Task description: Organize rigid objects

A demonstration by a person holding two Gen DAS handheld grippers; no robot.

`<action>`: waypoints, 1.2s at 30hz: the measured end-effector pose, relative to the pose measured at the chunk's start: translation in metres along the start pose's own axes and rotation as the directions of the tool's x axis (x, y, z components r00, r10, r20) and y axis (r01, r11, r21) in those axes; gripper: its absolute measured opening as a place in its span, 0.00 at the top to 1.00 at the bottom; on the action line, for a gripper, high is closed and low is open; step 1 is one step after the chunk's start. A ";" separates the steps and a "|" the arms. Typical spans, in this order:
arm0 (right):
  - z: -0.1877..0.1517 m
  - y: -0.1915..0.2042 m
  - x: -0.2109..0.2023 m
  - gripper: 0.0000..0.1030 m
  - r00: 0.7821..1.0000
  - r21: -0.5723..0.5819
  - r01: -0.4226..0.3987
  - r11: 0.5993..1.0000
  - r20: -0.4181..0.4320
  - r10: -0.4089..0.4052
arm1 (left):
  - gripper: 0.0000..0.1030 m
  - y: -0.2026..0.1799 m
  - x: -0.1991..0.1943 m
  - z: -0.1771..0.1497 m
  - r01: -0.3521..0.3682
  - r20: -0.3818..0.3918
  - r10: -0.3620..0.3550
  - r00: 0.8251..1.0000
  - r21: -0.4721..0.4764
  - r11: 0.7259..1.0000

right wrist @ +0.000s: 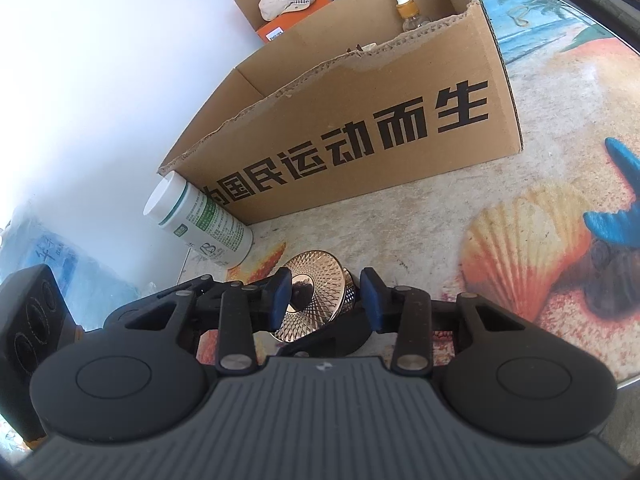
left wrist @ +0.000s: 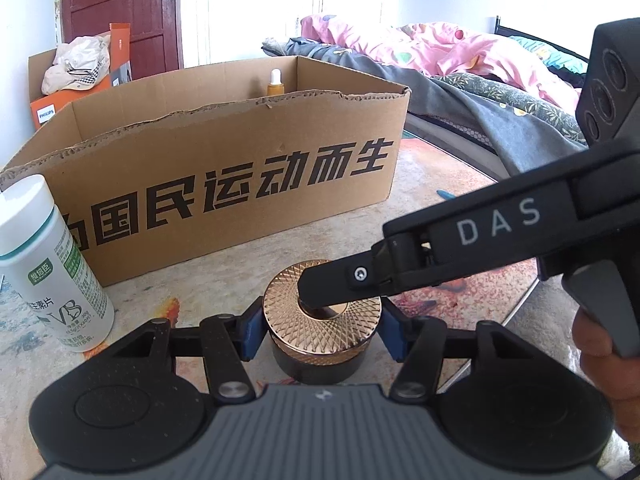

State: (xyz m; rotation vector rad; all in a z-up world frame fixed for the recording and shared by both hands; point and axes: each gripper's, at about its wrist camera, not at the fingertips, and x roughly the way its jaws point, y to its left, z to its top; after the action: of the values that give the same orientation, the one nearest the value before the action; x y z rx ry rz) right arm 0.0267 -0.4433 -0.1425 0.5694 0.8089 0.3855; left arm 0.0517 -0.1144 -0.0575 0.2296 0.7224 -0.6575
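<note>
Gripping gold-lidded jar w/ my left tongs, pads on both sides; right tongs half-closed across its lid, contact unclear, cardboard box behind

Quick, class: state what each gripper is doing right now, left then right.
Left gripper: shut on the sides of the gold-lidded jar.
Right gripper: one finger in the lid's centre hollow, the other outside the rim; grip cannot be told.
</note>
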 end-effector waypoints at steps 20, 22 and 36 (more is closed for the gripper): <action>-0.005 -0.008 0.001 0.52 0.999 0.040 -0.029 0.999 -0.026 0.030 | 0.44 0.002 0.008 -0.003 0.004 -0.037 -0.005 0.999 -0.013 1.000; -0.005 -0.008 0.001 0.54 0.999 0.039 -0.028 0.999 -0.023 0.028 | 0.44 0.001 0.008 -0.003 0.000 -0.036 0.000 0.999 -0.010 1.000; 0.028 0.042 -0.036 0.57 0.994 -0.118 -0.033 0.992 0.096 0.045 | 0.45 0.002 -0.041 0.035 -0.045 0.113 0.043 0.993 0.010 0.999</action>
State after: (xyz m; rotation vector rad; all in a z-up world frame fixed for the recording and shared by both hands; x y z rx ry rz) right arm 0.0206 -0.4386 -0.0807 0.4919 0.6765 0.4345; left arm 0.0494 -0.1077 -0.0040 0.2176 0.6030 -0.6282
